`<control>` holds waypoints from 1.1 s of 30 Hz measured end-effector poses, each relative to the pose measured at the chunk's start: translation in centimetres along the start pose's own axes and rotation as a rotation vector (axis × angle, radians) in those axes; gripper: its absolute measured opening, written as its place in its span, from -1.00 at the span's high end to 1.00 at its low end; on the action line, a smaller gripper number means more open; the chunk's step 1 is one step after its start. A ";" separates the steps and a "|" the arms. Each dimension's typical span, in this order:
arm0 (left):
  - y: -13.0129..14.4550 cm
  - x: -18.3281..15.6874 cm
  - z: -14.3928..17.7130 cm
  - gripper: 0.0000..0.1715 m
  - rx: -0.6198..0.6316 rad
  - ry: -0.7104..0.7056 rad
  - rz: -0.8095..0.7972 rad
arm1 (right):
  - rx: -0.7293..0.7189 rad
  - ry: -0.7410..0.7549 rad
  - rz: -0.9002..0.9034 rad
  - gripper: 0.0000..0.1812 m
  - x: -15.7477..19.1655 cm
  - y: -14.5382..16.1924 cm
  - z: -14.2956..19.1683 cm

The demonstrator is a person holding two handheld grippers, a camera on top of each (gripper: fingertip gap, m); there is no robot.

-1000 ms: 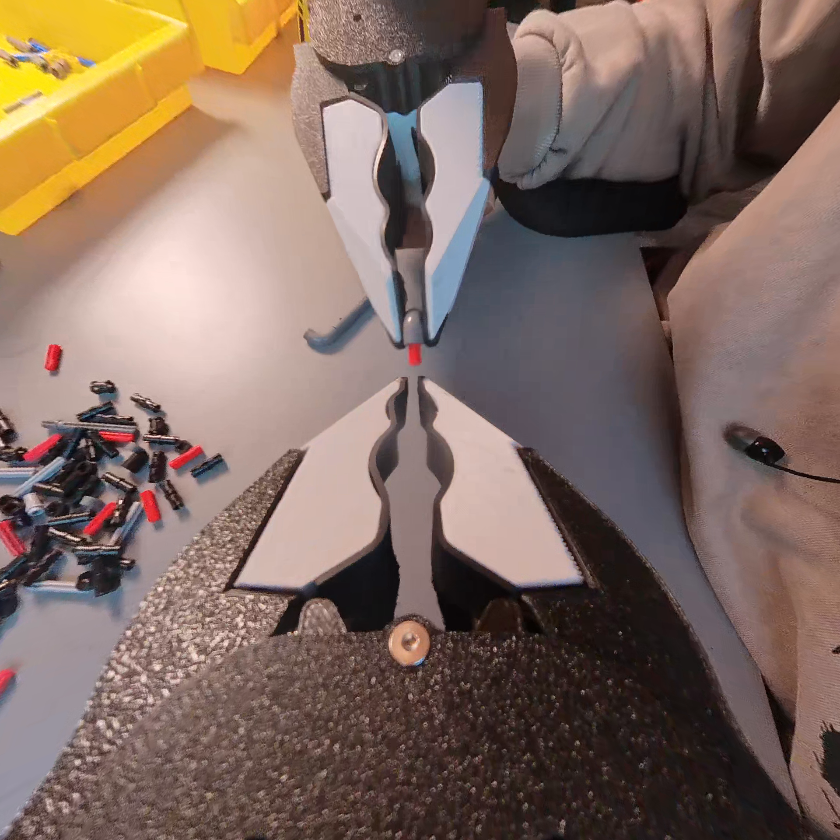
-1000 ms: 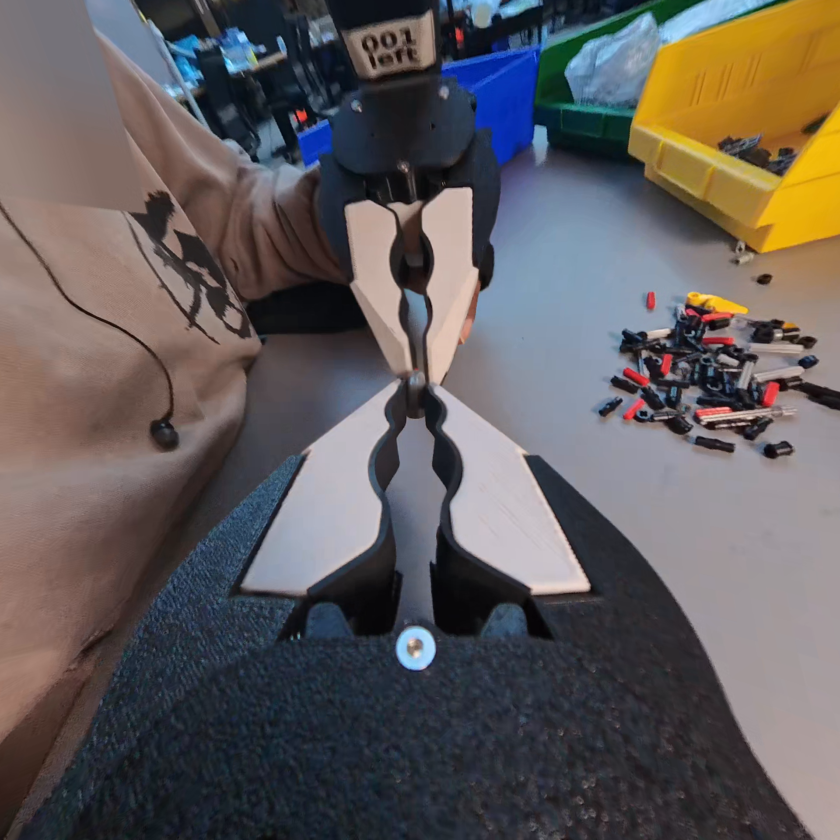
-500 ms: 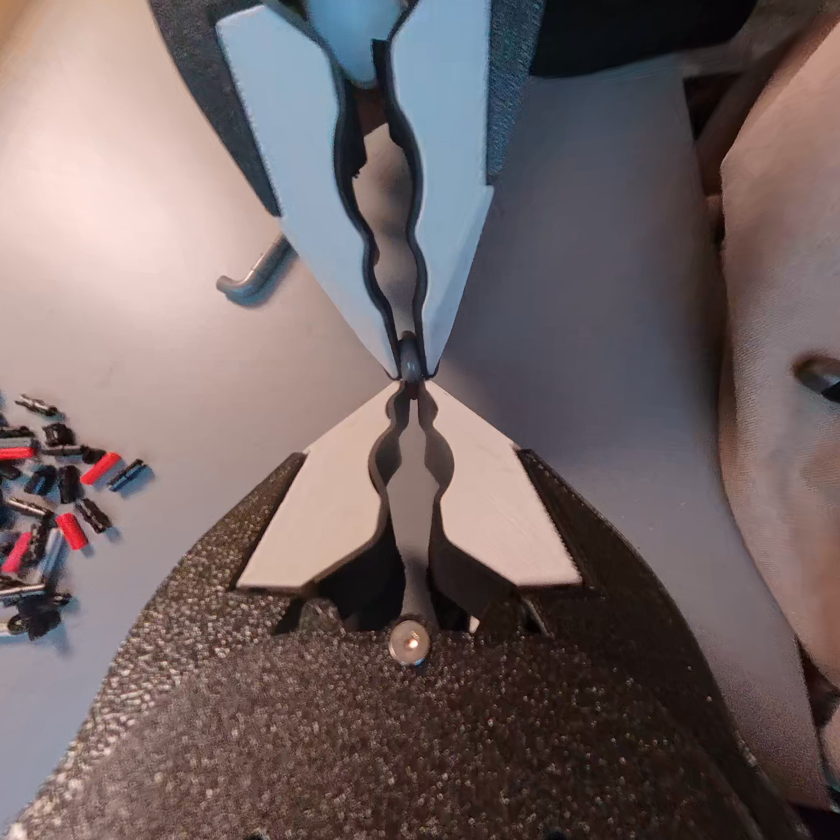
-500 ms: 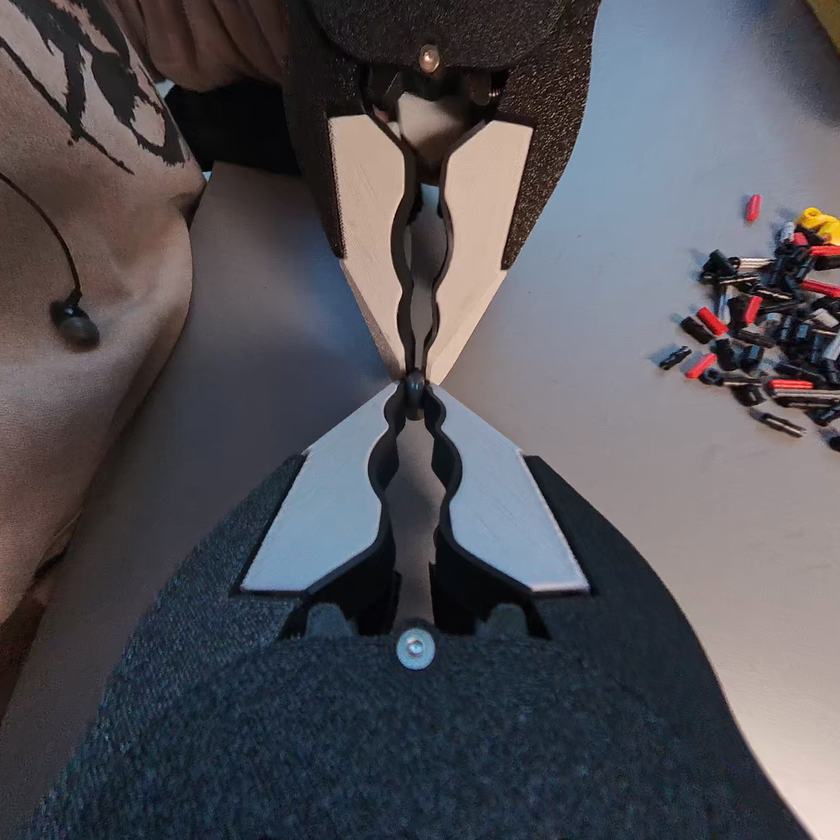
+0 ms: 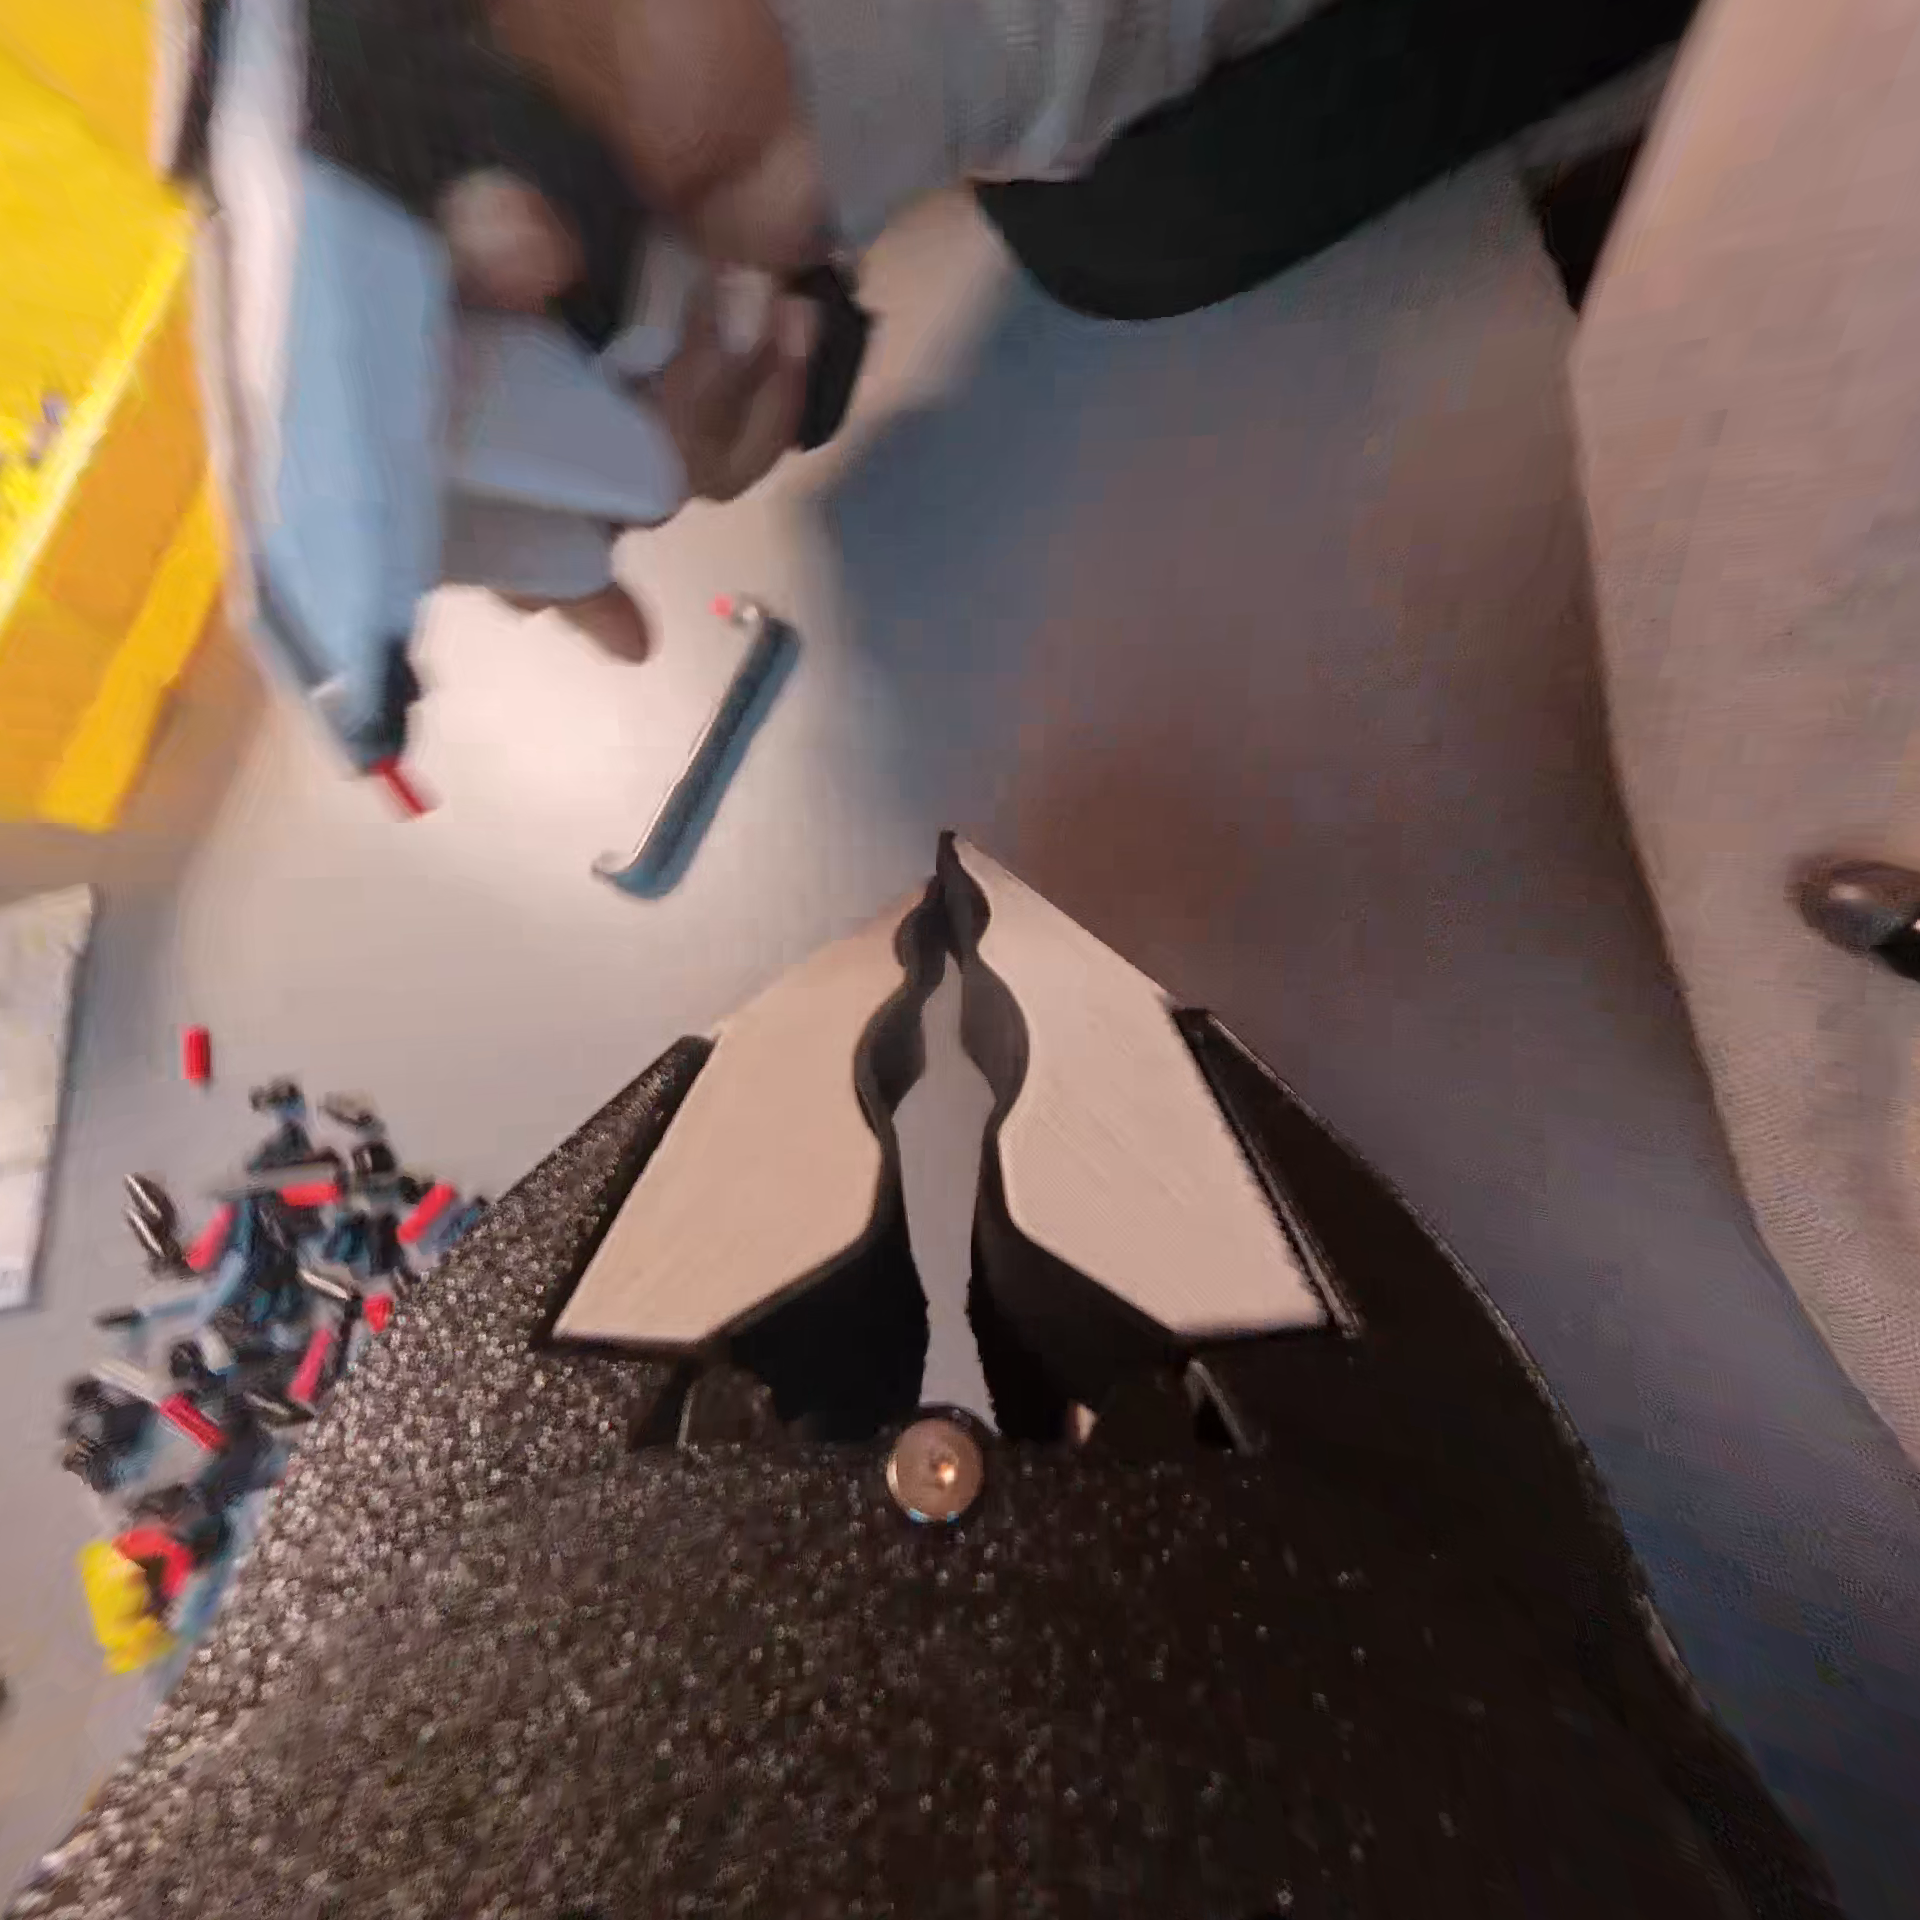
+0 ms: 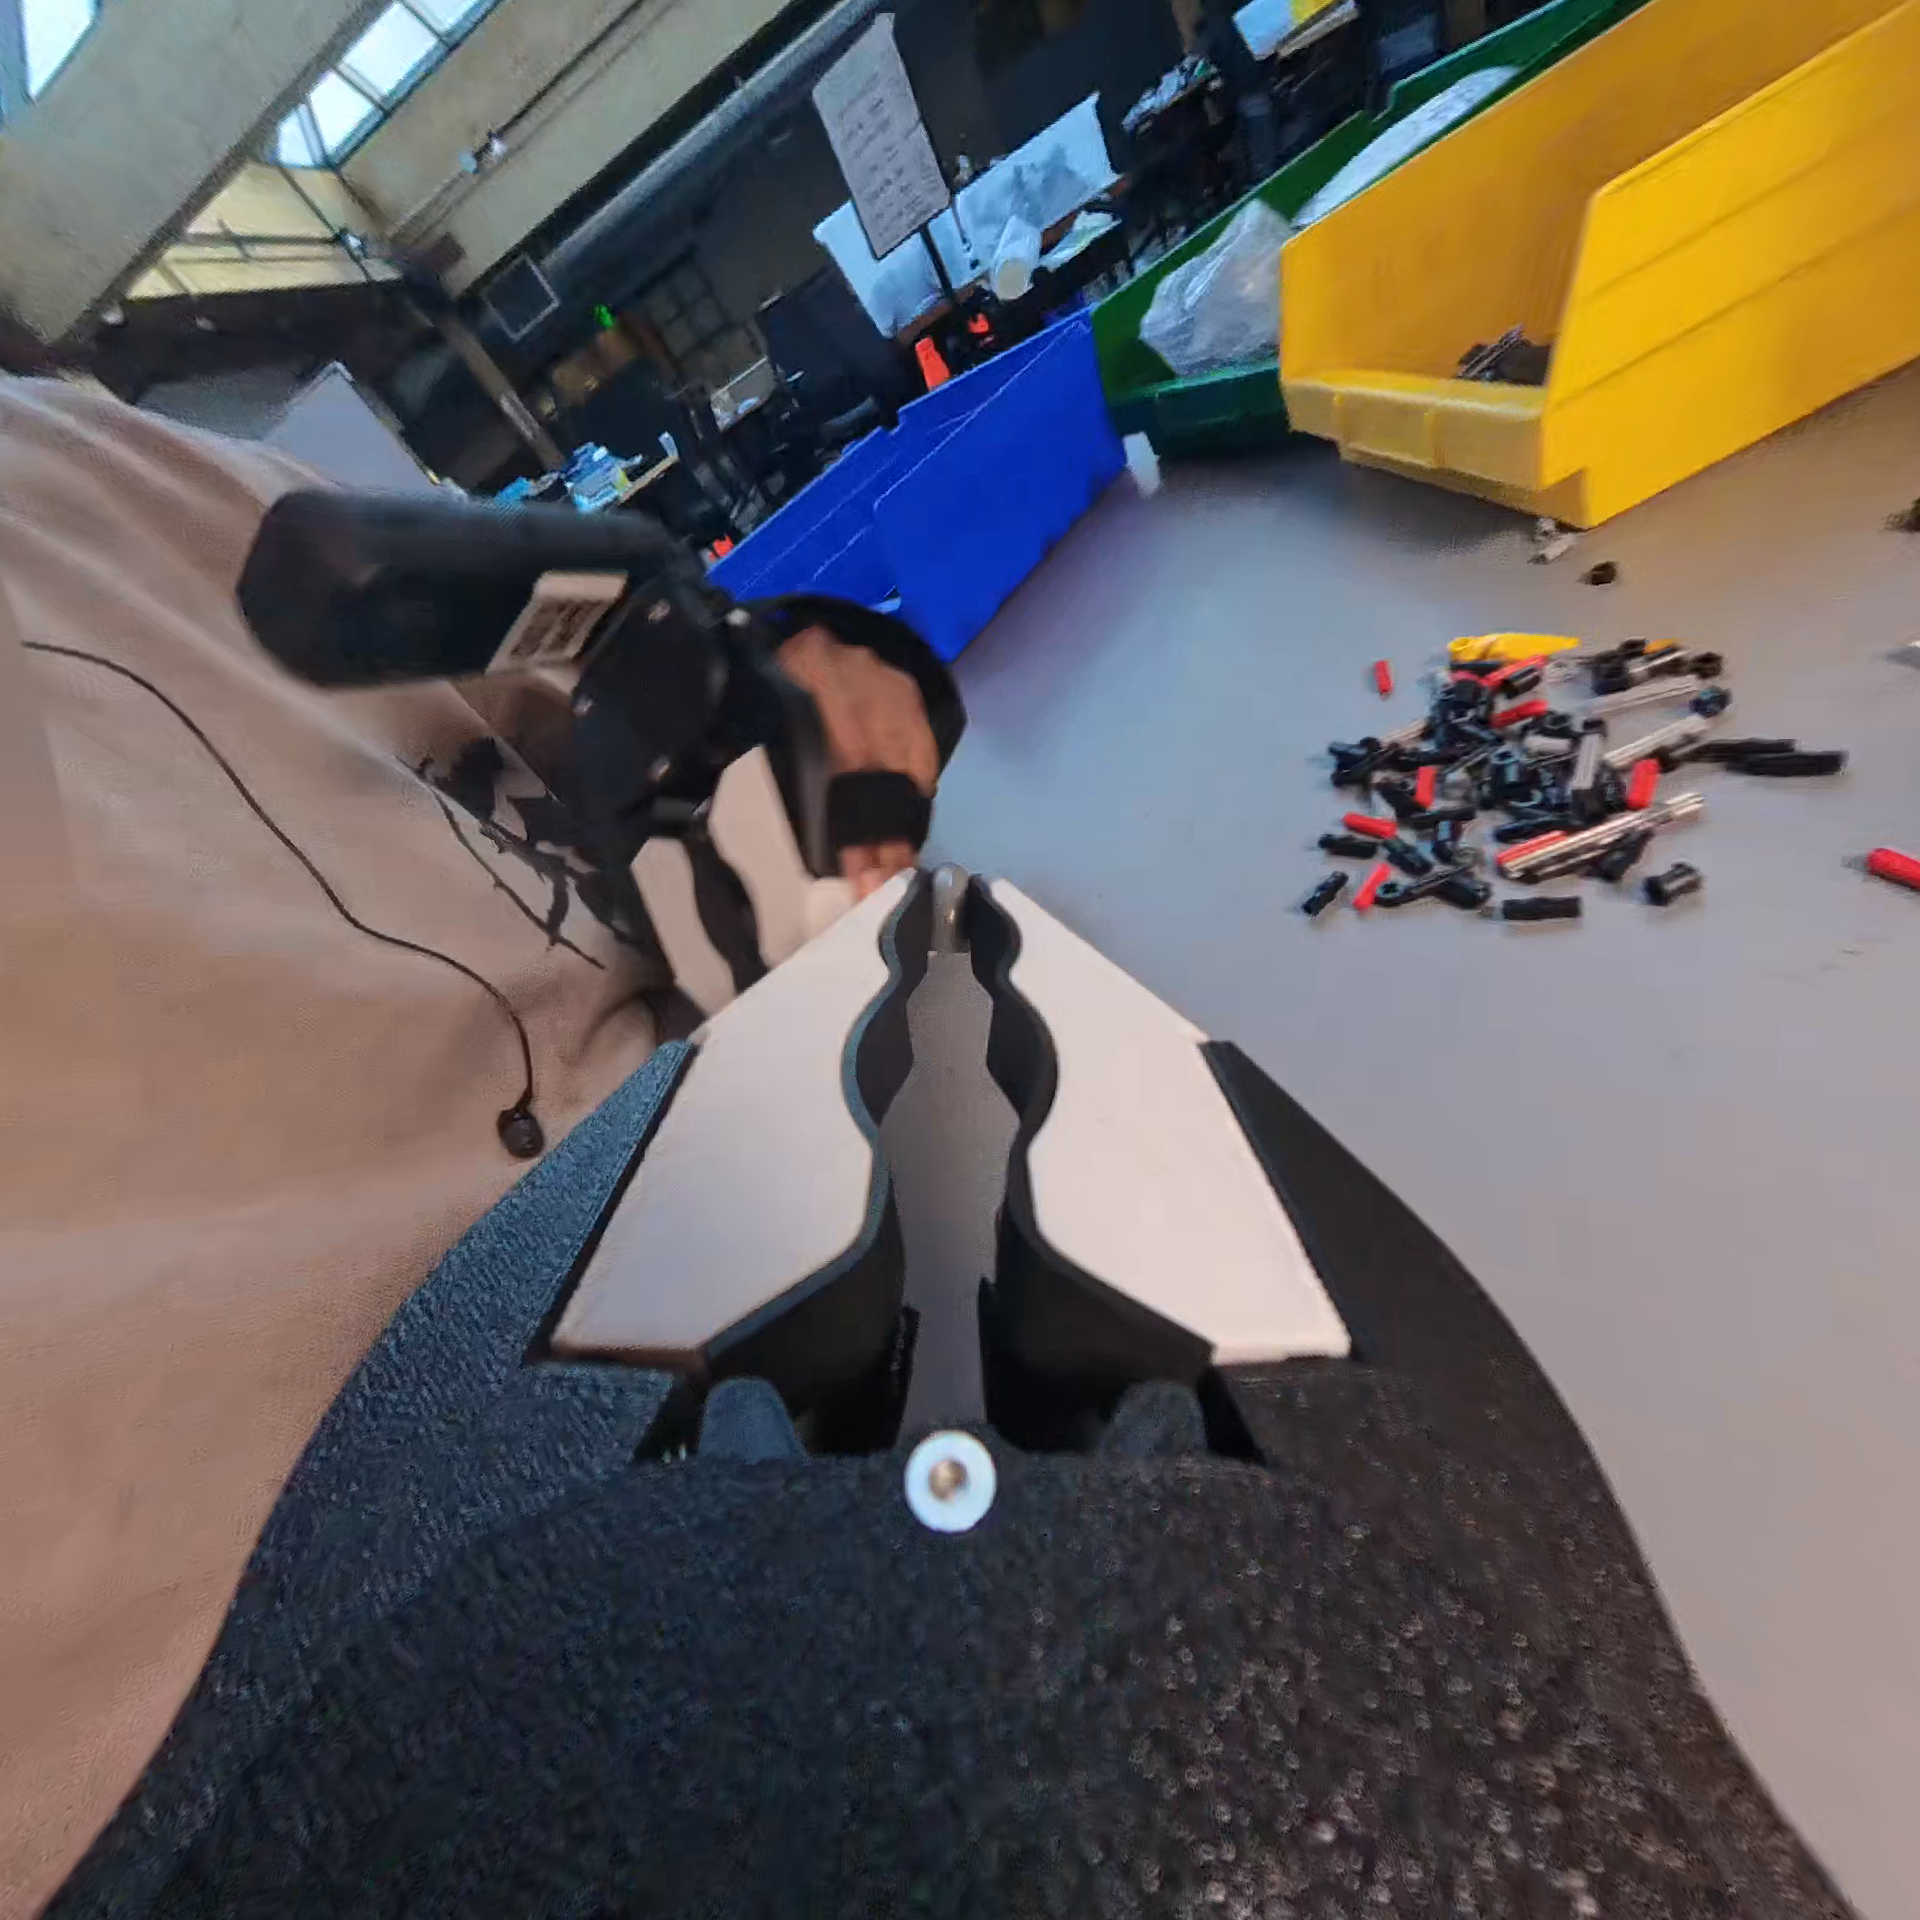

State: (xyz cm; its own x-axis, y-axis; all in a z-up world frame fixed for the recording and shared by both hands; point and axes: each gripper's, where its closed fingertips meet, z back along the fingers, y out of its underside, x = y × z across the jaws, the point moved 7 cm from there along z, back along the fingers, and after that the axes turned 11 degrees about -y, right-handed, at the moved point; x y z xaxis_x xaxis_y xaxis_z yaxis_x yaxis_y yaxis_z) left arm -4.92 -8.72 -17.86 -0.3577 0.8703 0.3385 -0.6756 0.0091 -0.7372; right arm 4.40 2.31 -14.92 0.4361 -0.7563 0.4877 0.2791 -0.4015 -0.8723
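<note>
Above table, right claw (image 6: 948, 902) pinching grey piece (image 6: 948, 914)

Bright indoor light, left view motion-blurred, right sharper, wide-angle warping

Smooth matt grey tabletop (image 6: 1558, 1091)

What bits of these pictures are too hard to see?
- Left wrist view: blur smears the pile of small parts; the body of the left gripper covers its edge.
- Right wrist view: the small grey piece is mostly hidden between the fingers of the right gripper.
- Right wrist view: the frame edge cuts off the yellow bin.
</note>
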 end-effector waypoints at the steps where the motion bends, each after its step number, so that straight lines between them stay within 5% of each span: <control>1: 0.6 1.3 0.1 1.00 -0.002 0.020 0.113 | 0.037 0.053 -0.012 0.94 -0.4 0.8 -0.5; 5: 1.3 4.0 0.7 0.99 -0.086 0.086 0.464 | 0.111 0.114 0.026 0.94 -0.6 1.2 -0.4; 7: 1.4 4.2 0.6 0.82 -0.074 0.064 0.475 | 0.157 0.092 0.050 0.94 -0.2 1.5 -1.4; 18: 1.6 3.5 0.3 0.96 -0.053 0.177 0.500 | 0.324 0.079 0.152 0.94 1.0 3.0 -3.5; 25: 1.9 5.2 0.5 0.96 -0.284 0.370 0.843 | 0.153 0.063 0.120 0.96 1.2 1.5 -2.6; 33: 0.1 6.8 1.2 0.97 -0.371 0.334 0.831 | -0.031 0.043 0.174 0.96 2.0 -0.8 -1.2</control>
State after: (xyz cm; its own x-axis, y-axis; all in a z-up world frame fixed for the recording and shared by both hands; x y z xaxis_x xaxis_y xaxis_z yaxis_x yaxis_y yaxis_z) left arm -8.20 -3.35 -14.91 -0.3890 0.7639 -0.5149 -0.0232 -0.5668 -0.8235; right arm 4.05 0.48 -13.24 0.4382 -0.8371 0.3276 0.1754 -0.2778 -0.9445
